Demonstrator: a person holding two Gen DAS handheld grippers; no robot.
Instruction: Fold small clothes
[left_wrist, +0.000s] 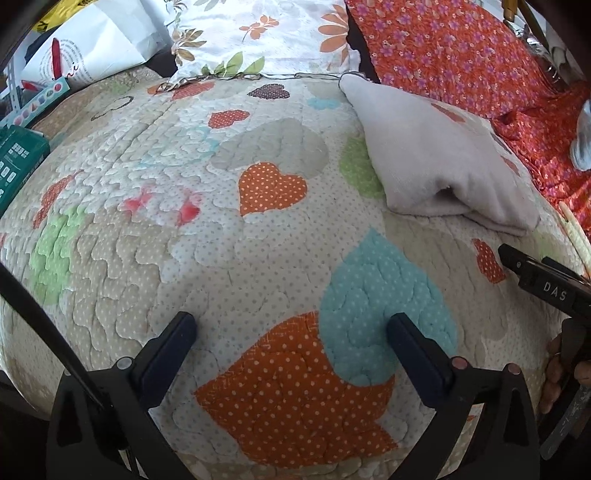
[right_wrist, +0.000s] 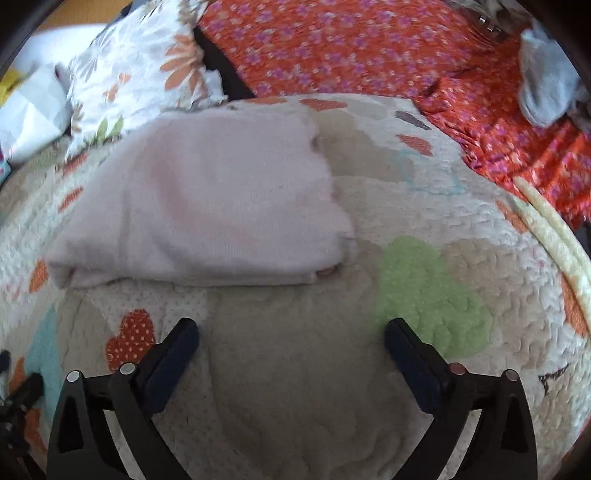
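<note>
A small pale grey-pink garment (right_wrist: 207, 206) lies folded into a thick rectangle on the heart-patterned quilt (right_wrist: 295, 387). In the left wrist view the same garment (left_wrist: 443, 158) sits at the upper right. My right gripper (right_wrist: 291, 339) stands open just in front of the garment's near folded edge, with only quilt between its fingers. My left gripper (left_wrist: 291, 332) is open too, over an orange and a teal heart, well to the left of the garment and clear of it. The right gripper's black finger (left_wrist: 546, 284) shows at the left view's right edge, with a hand (left_wrist: 554, 376) below it.
A red flowered cloth (right_wrist: 351, 48) covers the back right, with a light blue-grey garment (right_wrist: 546, 88) on it. A floral pillow (left_wrist: 258, 33) lies at the back. A white bag (left_wrist: 96, 48) and a green box (left_wrist: 18, 162) sit at the left. A cream piped quilt edge (right_wrist: 554, 236) runs on the right.
</note>
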